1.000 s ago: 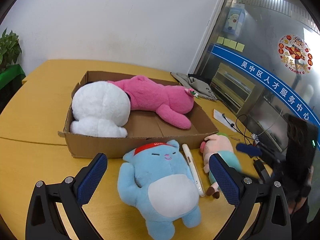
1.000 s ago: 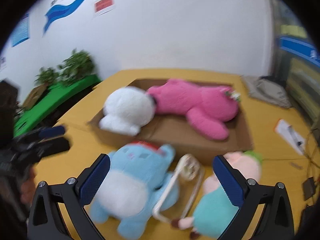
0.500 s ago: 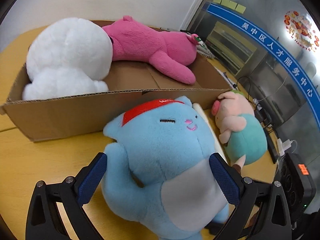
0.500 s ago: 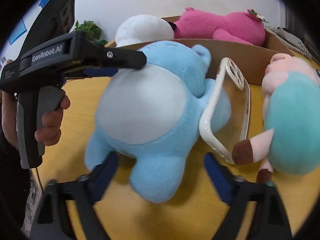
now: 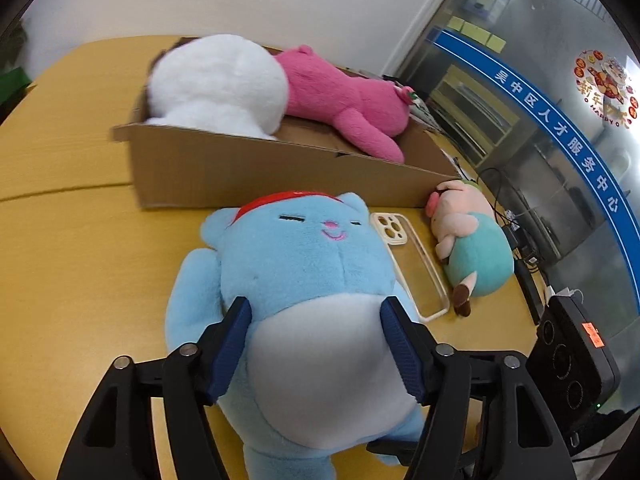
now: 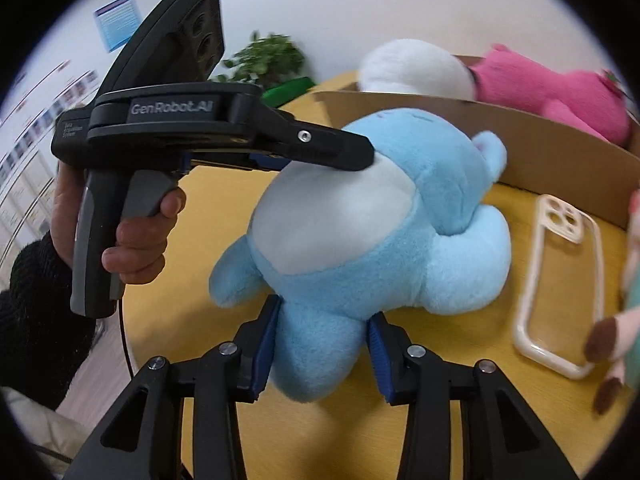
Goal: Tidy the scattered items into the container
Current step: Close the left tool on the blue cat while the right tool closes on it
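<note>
The blue plush toy [image 5: 304, 280] is lying on its back on the table [image 5: 80, 240], just in front of the cardboard box [image 5: 260, 168]. The left gripper [image 5: 316, 344] has just been closing, its fingers pressing into the belly sides; the right gripper [image 6: 320, 354] has just been closing too, pinching a leg. The toy looks light and squashy, so the stuffed body should be giving the firmer hold.
</note>
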Motion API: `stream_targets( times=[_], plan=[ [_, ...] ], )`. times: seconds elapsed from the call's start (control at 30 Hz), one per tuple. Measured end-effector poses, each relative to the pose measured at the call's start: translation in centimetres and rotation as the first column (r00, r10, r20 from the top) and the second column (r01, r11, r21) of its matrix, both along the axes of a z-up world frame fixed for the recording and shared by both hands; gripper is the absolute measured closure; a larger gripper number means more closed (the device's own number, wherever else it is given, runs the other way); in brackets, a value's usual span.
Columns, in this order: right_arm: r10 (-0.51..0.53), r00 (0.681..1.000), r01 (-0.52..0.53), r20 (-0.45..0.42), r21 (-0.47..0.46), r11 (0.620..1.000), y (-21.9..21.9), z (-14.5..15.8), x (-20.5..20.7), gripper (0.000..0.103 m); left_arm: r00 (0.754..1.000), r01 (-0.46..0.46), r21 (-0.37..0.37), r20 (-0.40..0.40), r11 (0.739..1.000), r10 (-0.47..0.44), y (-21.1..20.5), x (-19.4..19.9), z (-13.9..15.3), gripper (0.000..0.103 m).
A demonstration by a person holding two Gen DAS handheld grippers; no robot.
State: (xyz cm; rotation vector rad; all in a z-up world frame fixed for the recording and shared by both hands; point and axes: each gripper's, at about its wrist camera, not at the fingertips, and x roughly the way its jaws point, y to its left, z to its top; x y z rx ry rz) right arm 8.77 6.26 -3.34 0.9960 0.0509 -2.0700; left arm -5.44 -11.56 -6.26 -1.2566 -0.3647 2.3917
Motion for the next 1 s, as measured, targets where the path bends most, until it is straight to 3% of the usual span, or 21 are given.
stream_targets(
  times=[0.17, 0.23, 0.27, 0.37, 0.5, 0.6, 0.67, 0.7, 0.77, 0.87, 0.9, 0.97, 1.0],
  plan=[
    [-0.003, 0.999, 0.004, 0.036, -0.031, 1.000, 0.3, -0.1, -0.5, 0.045, 0.998, -0.057, 0.009, 0.018, 0.998, 0.057, -3.0, 1.5, -0.5, 0.017],
    [-0.042, 0.998, 0.045, 0.052, -0.052, 0.998, 1.6, 0.3, -0.8, 0.027, 0.994, -0.106, 0.015, 0.012, 0.994, 0.106, -4.4, 1.8, -0.3, 0.017],
    [-0.068, 0.996, 0.072, 0.066, -0.059, 0.996, 2.5, 0.7, -1.0, 0.025, 0.991, -0.130, 0.023, 0.007, 0.991, 0.130, -5.1, 2.0, -0.1, 0.017],
    [-0.133, 0.989, 0.136, 0.064, -0.048, 0.990, 4.3, 2.1, -1.8, 0.025, 0.985, -0.171, 0.068, 0.017, 0.983, 0.170, -7.0, 2.4, -0.4, 0.012],
    [-0.236, 0.968, 0.242, 0.085, -0.059, 0.969, 5.5, 3.5, -5.6, 0.025, 0.978, -0.197, 0.042, 0.084, 0.979, 0.193, -7.6, 1.5, -2.5, 0.012],
    [-0.302, 0.946, 0.302, 0.116, 0.017, 0.953, 4.4, 2.6, -8.8, 0.025, 0.975, -0.200, 0.120, 0.118, 0.973, 0.186, -8.2, 0.6, -3.8, 0.012],
    [-0.318, 0.935, 0.301, 0.154, 0.125, 0.945, 3.7, 0.6, -10.8, 0.027, 0.973, -0.205, 0.140, 0.135, 0.969, 0.186, -8.5, 0.3, -4.3, 0.017],
    [-0.312, 0.934, 0.285, 0.176, 0.162, 0.945, 3.0, -0.3, -11.5, 0.029, 0.972, -0.204, 0.132, 0.145, 0.970, 0.185, -8.4, 0.3, -4.6, 0.027],
    [-0.281, 0.935, 0.243, 0.217, 0.186, 0.952, 2.0, -1.5, -11.8, 0.036, 0.971, -0.195, 0.120, 0.163, 0.973, 0.175, -8.2, 0.2, -5.2, 0.038],
    [-0.253, 0.939, 0.213, 0.233, 0.182, 0.960, 0.9, -1.4, -11.8, 0.037, 0.968, -0.201, 0.105, 0.174, 0.974, 0.181, -8.0, 0.2, -5.5, 0.060],
    [-0.245, 0.936, 0.206, 0.252, 0.172, 0.963, 0.9, -1.4, -12.0, 0.037, 0.970, -0.192, 0.100, 0.173, 0.976, 0.173, -7.9, 0.2, -5.5, 0.063],
    [-0.218, 0.936, 0.181, 0.276, 0.152, 0.972, 0.8, -1.5, -12.6, 0.047, 0.973, -0.177, 0.076, 0.166, 0.981, 0.162, -7.5, 0.2, -5.3, 0.064],
    [-0.192, 0.937, 0.160, 0.291, 0.131, 0.978, 0.7, -1.5, -12.6, 0.066, 0.974, -0.171, 0.063, 0.161, 0.983, 0.159, -7.3, 0.1, -5.1, 0.066]
  ],
)
